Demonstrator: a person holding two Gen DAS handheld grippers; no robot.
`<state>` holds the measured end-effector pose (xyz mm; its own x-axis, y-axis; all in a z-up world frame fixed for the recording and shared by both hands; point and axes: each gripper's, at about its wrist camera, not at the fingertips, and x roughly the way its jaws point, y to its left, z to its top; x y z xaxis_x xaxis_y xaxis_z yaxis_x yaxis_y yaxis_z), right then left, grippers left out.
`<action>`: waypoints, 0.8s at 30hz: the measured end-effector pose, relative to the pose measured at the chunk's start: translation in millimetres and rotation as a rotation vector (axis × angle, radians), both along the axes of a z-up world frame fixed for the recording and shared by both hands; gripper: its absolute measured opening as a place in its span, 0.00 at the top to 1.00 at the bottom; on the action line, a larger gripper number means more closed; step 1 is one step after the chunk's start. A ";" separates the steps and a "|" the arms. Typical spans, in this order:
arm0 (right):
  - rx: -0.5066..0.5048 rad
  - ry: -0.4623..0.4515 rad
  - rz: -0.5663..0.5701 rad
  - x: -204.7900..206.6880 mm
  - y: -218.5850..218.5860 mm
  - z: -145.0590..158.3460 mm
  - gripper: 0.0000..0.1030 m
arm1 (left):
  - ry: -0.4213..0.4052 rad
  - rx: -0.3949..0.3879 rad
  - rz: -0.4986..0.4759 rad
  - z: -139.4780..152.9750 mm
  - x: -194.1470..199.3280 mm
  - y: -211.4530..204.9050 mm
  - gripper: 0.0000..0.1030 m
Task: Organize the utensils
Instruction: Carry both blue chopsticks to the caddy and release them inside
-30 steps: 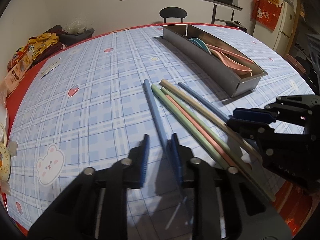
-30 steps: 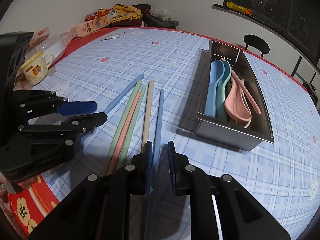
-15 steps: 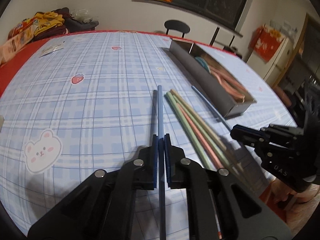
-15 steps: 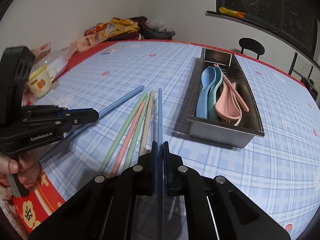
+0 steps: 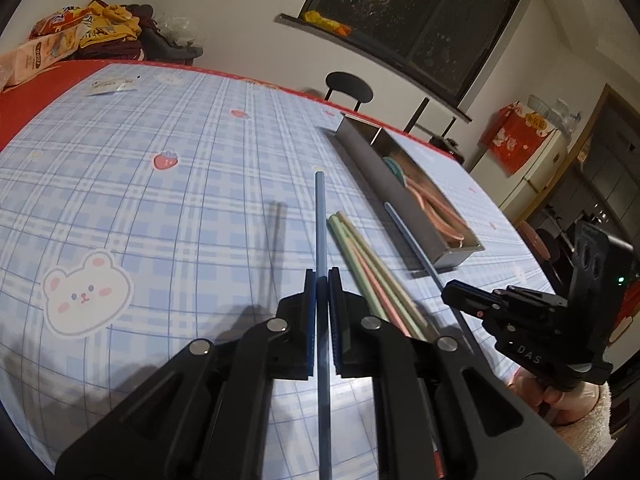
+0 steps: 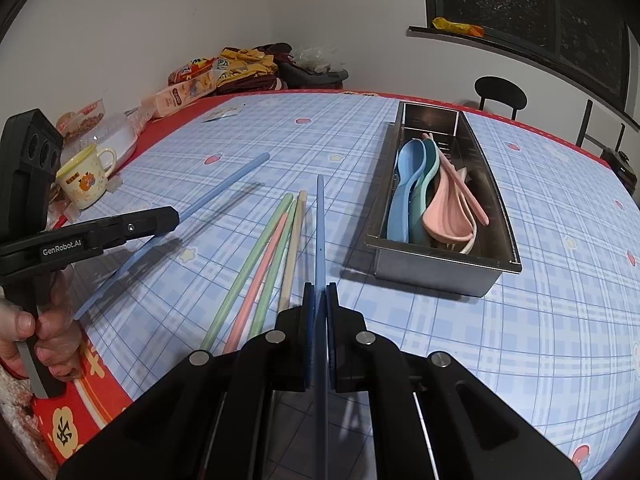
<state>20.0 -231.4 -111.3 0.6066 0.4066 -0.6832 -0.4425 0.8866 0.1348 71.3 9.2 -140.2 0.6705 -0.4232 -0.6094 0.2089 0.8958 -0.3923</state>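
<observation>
Both claws loaded. My left gripper is clamped on a light blue chopstick, pads pinching it partway along its length, a long tip sticking out ahead of the claw and the tail running back under the body. It looks lifted: its shadow sits on the cloth off to the claw's left, apart from the stick.

My right gripper is clamped the same way on a darker blue chopstick, tip pointing ahead, the steel tray ahead and to the right of that claw. Blue, teal and pink spoons already lie in the tray.

Four loose chopsticks, green, pink, green and beige, lie on the checked tablecloth just left of the right claw, fanned, their ends close to my fingers.

Risks, my read:
- Both grips are on thin smooth sticks with long overhang. A quick swing could let a stick pivot in the pads and droop or slide out.
- The left claw is close beside the loose pile, which sits just right of it. Swinging that stick toward the tray could sweep its tail or the claw body through the pile and scatter it toward the table edge.
- The tray is narrow and crowded. Coming in crosswise, a tip could catch the near wall or ride up on the spoons and hang over the rim.
- Both claws heading for the tray together could cross sticks or knock each other.
</observation>
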 end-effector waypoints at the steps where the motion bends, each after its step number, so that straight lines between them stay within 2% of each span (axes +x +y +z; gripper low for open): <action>1: 0.009 0.000 -0.002 -0.1 -1.6 0.2 0.94 | 0.002 -0.004 0.001 0.4 0.6 1.3 0.90; 9: 0.115 0.006 -0.023 1.1 -19.2 2.7 0.94 | 0.029 -0.085 0.020 10.1 8.1 12.5 0.90; 16: 0.214 0.026 -0.028 5.8 -33.9 7.7 0.94 | 0.037 -0.124 -0.006 26.3 19.5 -10.1 0.90; 21: 0.328 0.014 -0.025 20.6 -54.1 30.3 0.94 | 0.039 -0.153 -0.035 39.6 34.4 -34.0 0.90; 24: 0.300 -0.044 -0.049 39.1 -62.5 50.6 0.94 | 0.046 -0.167 -0.045 45.4 47.4 -51.7 0.90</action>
<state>59.1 -293.9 -60.7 0.6567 0.5562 -0.5093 -0.4117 0.8302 0.3758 118.7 -42.5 -94.9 0.6215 -0.5501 -0.5577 0.2262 0.8076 -0.5446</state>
